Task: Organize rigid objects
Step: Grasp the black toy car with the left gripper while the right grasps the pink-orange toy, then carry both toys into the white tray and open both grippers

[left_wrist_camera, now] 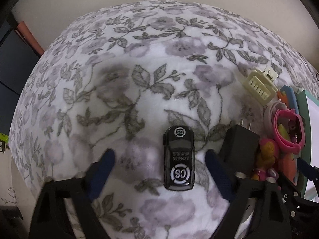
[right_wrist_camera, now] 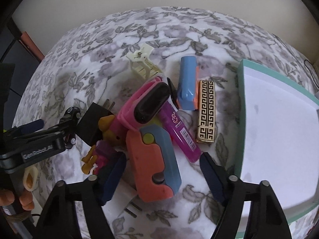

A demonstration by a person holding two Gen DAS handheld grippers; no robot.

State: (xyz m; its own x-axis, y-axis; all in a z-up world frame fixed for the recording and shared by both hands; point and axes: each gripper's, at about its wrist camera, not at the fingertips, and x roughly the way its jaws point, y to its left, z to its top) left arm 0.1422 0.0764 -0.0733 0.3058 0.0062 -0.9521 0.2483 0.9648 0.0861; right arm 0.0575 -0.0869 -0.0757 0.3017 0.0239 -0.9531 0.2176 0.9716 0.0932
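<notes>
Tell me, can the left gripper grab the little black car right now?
Probably yes. The black toy car lies alone on the flowered cloth, between the open fingers of the left gripper, with nothing on top. The black plug sits just beside the right finger, though.

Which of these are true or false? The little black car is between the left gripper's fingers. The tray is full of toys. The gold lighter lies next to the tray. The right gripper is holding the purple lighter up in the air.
1. True: the black toy car lies between the left gripper fingers, untouched.
2. False: the white tray is empty.
3. True: the gold patterned lighter lies just left of the tray.
4. False: the purple lighter lies on the cloth; the right gripper is open around the orange and blue toy.
</notes>
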